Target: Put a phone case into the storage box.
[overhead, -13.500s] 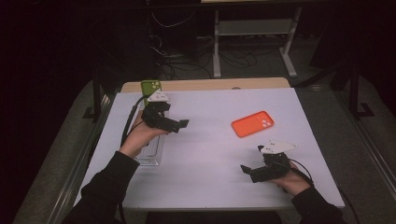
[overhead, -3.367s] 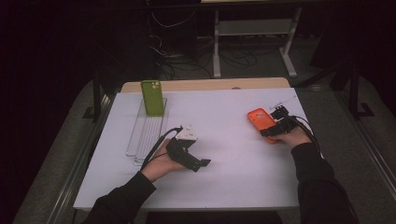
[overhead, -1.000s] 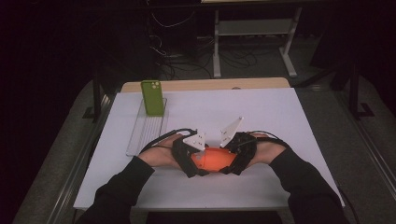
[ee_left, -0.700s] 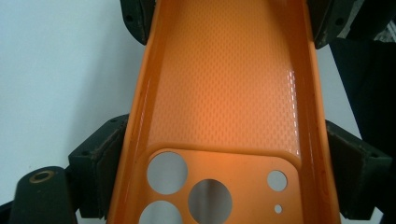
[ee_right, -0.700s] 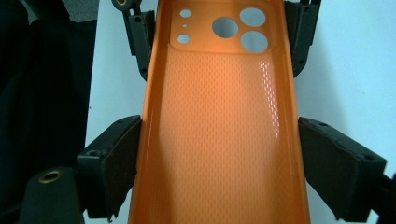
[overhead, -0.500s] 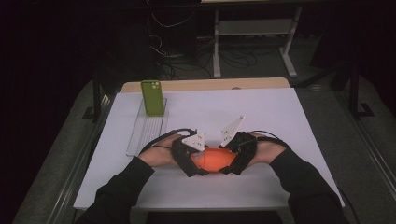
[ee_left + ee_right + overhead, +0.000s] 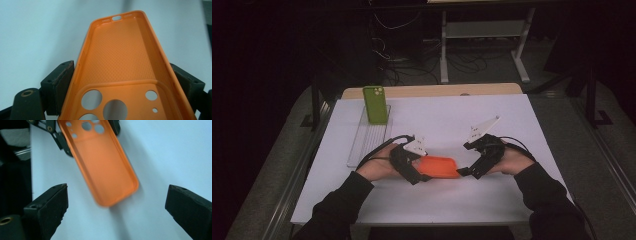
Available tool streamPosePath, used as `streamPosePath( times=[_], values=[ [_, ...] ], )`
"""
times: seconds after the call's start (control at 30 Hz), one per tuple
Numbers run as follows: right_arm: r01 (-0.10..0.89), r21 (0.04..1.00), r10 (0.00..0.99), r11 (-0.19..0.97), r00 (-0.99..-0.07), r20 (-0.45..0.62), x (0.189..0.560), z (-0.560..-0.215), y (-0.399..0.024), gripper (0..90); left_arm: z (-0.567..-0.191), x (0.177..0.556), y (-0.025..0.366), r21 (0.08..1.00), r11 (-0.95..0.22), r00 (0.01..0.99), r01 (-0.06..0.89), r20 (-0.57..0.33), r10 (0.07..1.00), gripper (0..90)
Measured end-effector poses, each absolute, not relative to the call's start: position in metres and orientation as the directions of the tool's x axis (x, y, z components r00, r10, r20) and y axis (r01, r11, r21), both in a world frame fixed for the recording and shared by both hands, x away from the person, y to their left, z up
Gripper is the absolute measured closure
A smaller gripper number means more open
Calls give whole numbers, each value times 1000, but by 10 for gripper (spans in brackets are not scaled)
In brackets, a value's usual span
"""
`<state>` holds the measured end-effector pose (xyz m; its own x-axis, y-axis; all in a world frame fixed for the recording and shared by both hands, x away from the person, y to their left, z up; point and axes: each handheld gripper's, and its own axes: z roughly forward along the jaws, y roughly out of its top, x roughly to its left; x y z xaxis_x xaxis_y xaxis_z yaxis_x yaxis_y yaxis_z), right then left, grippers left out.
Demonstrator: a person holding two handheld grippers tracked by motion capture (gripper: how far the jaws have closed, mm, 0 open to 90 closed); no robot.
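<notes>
Handover across the white table (image 7: 512, 115). Left gripper (image 7: 416, 172) has just closed its jaws on the camera-cutout end of the orange silicone phone case (image 7: 439, 166); the case's long axis runs rightward toward the right gripper (image 7: 468, 171), whose jaws have just been opening and stand wide, nothing between, just beyond the free end.

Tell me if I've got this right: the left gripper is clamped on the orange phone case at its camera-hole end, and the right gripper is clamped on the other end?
Not quite. The left gripper is clamped on the orange phone case at its camera-hole end, but the right gripper is not clamped on it. Its jaws have just been opening, and the right gripper view shows them spread wide, clear of the case's other end.
</notes>
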<state>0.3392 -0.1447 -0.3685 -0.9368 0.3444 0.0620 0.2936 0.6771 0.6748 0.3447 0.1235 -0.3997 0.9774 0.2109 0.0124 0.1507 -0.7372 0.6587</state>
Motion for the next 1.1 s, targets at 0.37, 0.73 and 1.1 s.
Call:
streamPosePath(
  times=[0.37, 0.73, 1.1],
  values=[
    [485, 679, 555, 550, -821, 137, 330, -385, -166, 39, -394, 353, 129, 682, -694, 935, 230, 43, 352, 169],
    [640, 707, 719, 301, -639, 274, 325, -403, -176, 18, -389, 354, 131, 700, -672, 902, 243, 90, 421, 171],
    [639, 736, 766, 222, -581, 274, 317, -420, -168, 18, -389, 354, 130, 714, -654, 890, 251, 95, 445, 170]
  ],
)
